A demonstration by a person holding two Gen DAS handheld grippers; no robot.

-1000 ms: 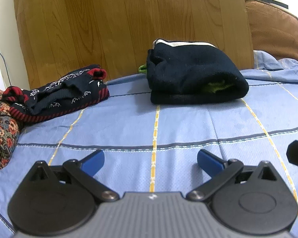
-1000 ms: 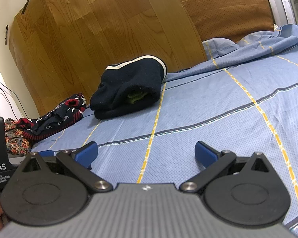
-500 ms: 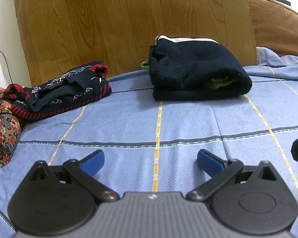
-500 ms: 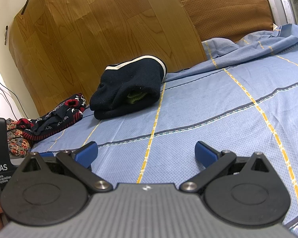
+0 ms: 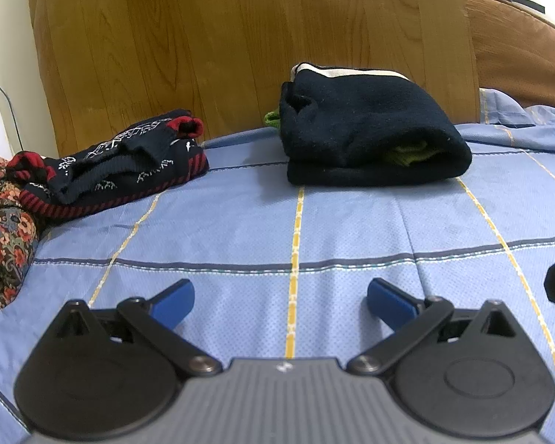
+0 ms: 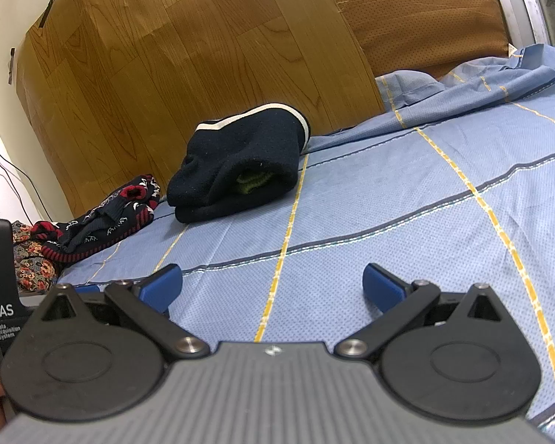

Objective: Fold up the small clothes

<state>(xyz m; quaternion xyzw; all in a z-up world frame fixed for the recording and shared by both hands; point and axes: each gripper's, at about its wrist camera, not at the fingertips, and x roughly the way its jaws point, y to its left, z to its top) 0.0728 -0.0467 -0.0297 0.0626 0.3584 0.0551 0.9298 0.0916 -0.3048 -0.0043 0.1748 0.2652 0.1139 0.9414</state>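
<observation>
Left tool (image 5: pixel 280 300): jaws wide apart, empty, low over the bed.
Right tool (image 6: pixel 273 284): wide apart too, holding nothing.
Bedsheet (image 5: pixel 351 229): blue, yellow-striped; the near part bare.
Floral cloth (image 5: pixel 0 229): crumpled at the left edge, unfolded.
Patterned sweater (image 5: pixel 114 166): navy and red, rumpled heap beside the floral cloth; likely next.
Navy garment (image 5: pixel 366 137): folded bundle, green showing inside, near the headboard (image 5: pixel 240 44); looks done.
Progress: one piece folded, at least two left.

A blue checked bedsheet (image 5: pixel 351 229) fills the foreground. At 12 o'clock stands a wood-grain panel (image 5: pixel 240 44); at 2, a brown cushion (image 5: pixel 514 44); at 10, a pale wall (image 6: pixel 3 118).
</observation>
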